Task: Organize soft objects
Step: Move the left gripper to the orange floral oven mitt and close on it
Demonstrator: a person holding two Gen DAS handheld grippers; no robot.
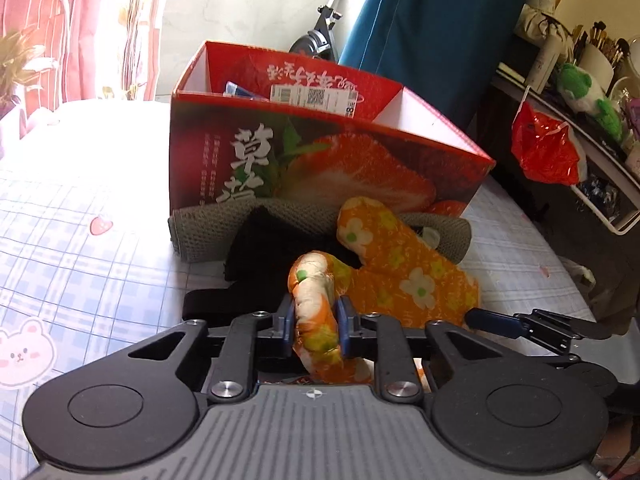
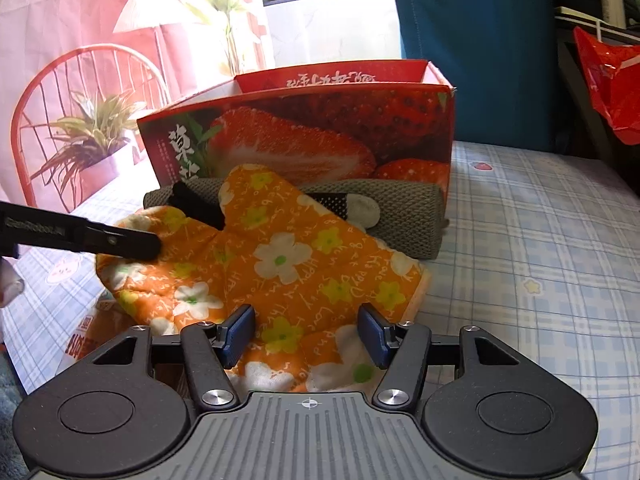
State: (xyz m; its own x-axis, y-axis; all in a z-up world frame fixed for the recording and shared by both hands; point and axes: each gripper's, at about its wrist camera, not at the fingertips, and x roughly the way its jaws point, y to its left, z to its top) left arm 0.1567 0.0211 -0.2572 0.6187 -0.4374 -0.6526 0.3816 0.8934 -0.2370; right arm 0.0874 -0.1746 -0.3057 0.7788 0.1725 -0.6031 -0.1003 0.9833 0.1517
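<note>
An orange flowered oven mitt [image 1: 404, 268] lies on the checked cloth in front of a red strawberry box [image 1: 320, 152]. My left gripper [image 1: 316, 320] is shut on the mitt's thumb part. In the right wrist view my right gripper [image 2: 306, 334] is open, its jaws standing either side of the mitt's [image 2: 280, 256] cuff edge. A grey knitted cloth [image 2: 404, 216] and a black cloth [image 1: 260, 248] lie under the mitt against the box [image 2: 320, 136]. My left gripper's finger [image 2: 116, 240] shows at the left, on the mitt.
The box holds a blue packet [image 1: 236, 90] and has a white label [image 1: 312, 98]. A shelf [image 1: 580, 136] with a red bag [image 1: 548, 152] and a green toy [image 1: 580, 88] stands at the right. A blue curtain [image 2: 476, 48] hangs behind the box.
</note>
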